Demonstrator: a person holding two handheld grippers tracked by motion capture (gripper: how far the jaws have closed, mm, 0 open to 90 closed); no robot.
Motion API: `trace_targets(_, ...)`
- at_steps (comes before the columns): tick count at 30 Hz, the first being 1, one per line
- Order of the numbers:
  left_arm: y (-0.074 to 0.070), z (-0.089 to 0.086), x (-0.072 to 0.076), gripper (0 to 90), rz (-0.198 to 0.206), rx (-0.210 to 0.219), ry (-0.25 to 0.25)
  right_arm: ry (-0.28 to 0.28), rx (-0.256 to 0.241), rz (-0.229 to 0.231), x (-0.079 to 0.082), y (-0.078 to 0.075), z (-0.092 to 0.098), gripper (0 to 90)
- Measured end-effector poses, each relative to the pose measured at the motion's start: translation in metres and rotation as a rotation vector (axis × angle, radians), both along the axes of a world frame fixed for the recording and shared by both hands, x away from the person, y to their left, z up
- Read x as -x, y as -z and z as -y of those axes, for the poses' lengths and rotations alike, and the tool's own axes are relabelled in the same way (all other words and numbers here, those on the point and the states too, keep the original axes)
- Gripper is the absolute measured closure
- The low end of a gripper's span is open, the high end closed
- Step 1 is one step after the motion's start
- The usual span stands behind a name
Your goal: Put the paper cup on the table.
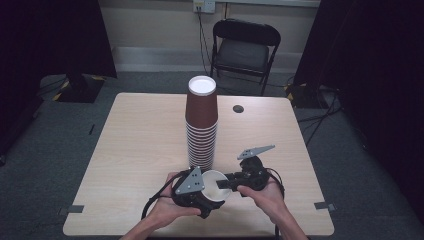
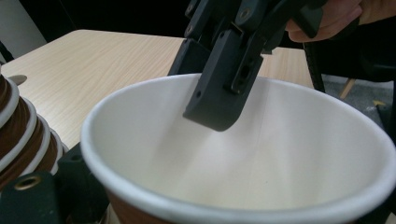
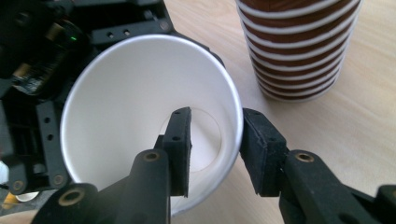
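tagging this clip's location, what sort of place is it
Probably a lab or studio recording room, not a home: a bare light wooden table with a tall stack of brown paper cups, black curtains on both sides, and a black folding chair against a plain wall with a socket.

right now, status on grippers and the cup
Left gripper shut on cup, tipped sideways. Right gripper straddles its rim, one jaw inside, gap showing. Cup stack close behind.

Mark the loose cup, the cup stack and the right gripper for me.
loose cup (image 3: 126,93): right gripper view, on its white inner wall.
cup stack (image 1: 201,125): high view, on the brown side of the stack.
right gripper (image 3: 215,144): right gripper view, midway between its fingertips, at the cup's rim.
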State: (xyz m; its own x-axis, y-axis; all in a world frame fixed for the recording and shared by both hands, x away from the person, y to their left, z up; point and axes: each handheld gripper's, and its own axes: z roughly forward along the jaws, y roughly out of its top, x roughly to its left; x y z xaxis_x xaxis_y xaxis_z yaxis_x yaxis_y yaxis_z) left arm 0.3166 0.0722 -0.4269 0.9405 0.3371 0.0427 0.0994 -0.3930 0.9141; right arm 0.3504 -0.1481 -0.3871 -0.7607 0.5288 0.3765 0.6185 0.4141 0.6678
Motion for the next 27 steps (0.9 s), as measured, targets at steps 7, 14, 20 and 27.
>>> trace_targets(7,-0.003,-0.008,0.000,9.4,-0.016,-0.008,-0.047,0.039,-0.038,0.036,0.000,-0.004,0.007,62.5)
trace_targets(14,-0.007,-0.023,0.004,9.5,-0.018,0.000,-0.083,0.057,-0.081,0.076,-0.001,-0.007,0.013,59.8)
trace_targets(20,-0.004,-0.033,0.006,9.5,-0.041,0.027,-0.106,0.071,-0.099,0.090,-0.001,-0.008,0.016,58.9)
trace_targets(27,-0.005,-0.047,0.006,9.5,-0.041,0.032,-0.145,0.094,-0.104,0.104,-0.002,-0.008,0.024,55.9)
